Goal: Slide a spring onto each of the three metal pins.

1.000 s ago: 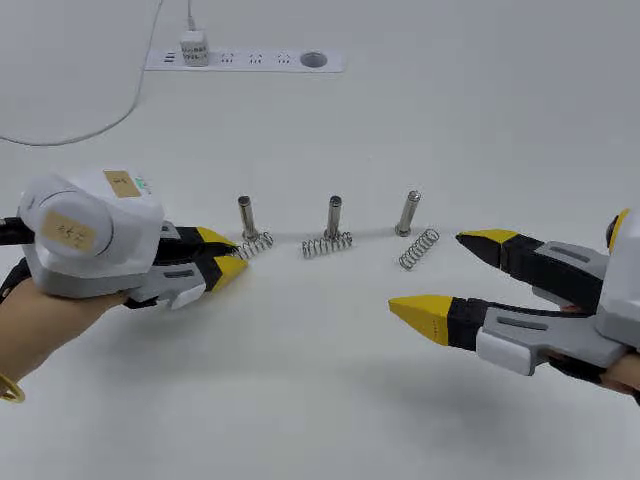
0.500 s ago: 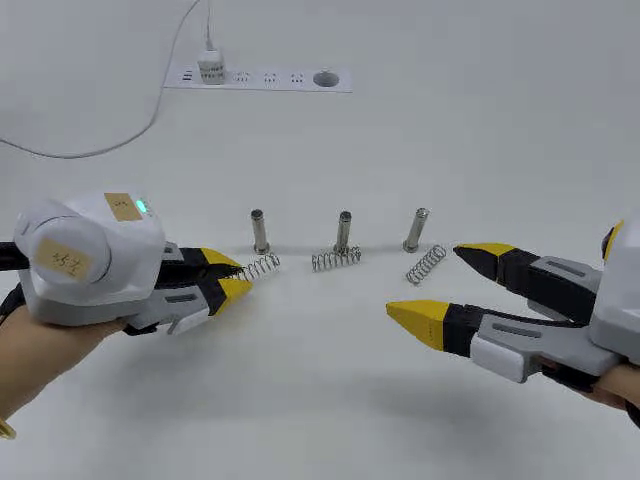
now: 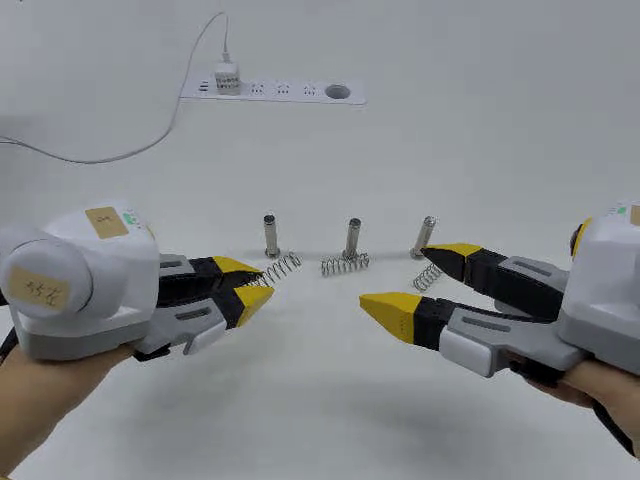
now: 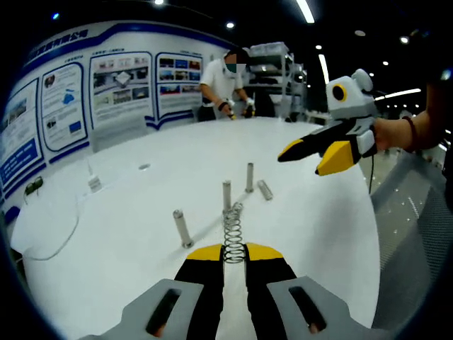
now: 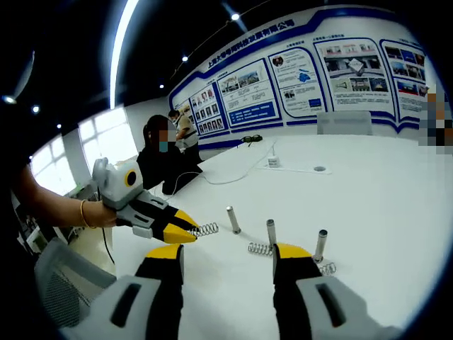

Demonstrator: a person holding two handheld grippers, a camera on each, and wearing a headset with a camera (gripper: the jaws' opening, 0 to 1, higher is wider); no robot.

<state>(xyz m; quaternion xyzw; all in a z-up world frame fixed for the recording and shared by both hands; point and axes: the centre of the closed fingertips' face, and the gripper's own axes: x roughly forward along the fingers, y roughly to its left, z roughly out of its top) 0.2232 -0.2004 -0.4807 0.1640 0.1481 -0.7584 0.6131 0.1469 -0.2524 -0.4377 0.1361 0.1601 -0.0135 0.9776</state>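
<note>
Three upright metal pins stand in a row: left pin (image 3: 270,235), middle pin (image 3: 352,238), right pin (image 3: 427,234). My left gripper (image 3: 252,282) is shut on one end of a spring (image 3: 281,267), which sticks out toward the left pin; the same held spring (image 4: 232,237) shows between the yellow tips. A second spring (image 3: 344,264) lies in front of the middle pin. A third spring (image 3: 429,277) lies by the right pin, partly hidden behind my right gripper (image 3: 412,278), which is open with nothing between its fingers. Pins (image 5: 270,231) and held spring (image 5: 205,229) appear ahead.
A white power strip (image 3: 275,91) with a plugged-in charger and its cable (image 3: 130,155) lies at the far side of the white table (image 3: 320,400). People stand beyond the table's far end (image 4: 225,81).
The head camera has tilted, so the whole scene sits lower in the picture. My right gripper has moved left toward the pins, its far jaw now before the right spring. The left stays shut on the spring.
</note>
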